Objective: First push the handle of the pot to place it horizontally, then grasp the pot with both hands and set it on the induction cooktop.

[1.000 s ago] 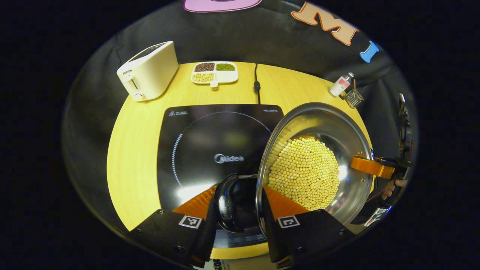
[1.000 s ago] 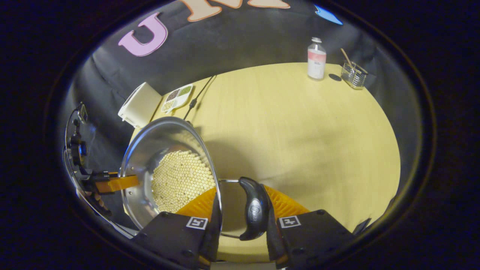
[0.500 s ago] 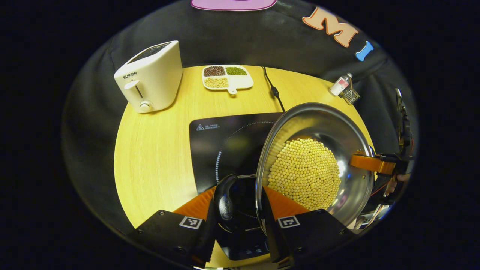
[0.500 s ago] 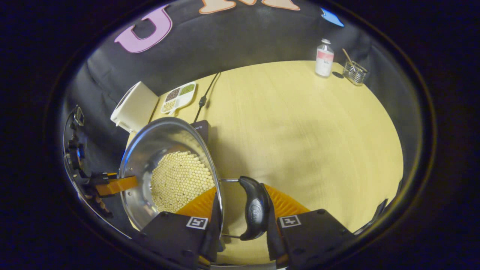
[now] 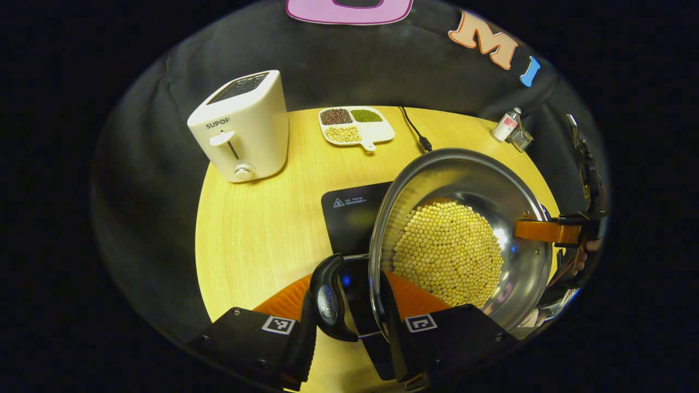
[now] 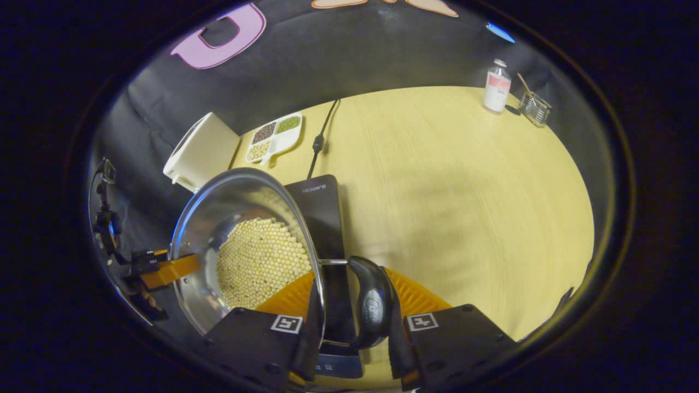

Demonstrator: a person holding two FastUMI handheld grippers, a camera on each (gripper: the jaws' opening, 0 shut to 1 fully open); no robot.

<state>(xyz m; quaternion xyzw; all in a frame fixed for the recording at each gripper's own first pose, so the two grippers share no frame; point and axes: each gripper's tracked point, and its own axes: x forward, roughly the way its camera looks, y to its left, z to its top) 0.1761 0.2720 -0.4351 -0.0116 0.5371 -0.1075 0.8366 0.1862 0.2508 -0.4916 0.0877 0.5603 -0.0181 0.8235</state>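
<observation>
Steel pot of pale beans held up between two grippers, above the table by the cooktop.

The pot is gripped at both sides: the left gripper is closed on the pot wall and its black side handle, one finger inside the rim and one outside, and the right gripper clamps the opposite handle the same way. The beans lie heaped in the bottom. The black induction cooktop lies beneath and partly behind the pot; whether the pot's base touches it I cannot tell. Farther back on the yellow table stand a white toaster and a divided dish of beans, with a small bottle near the far edge.
</observation>
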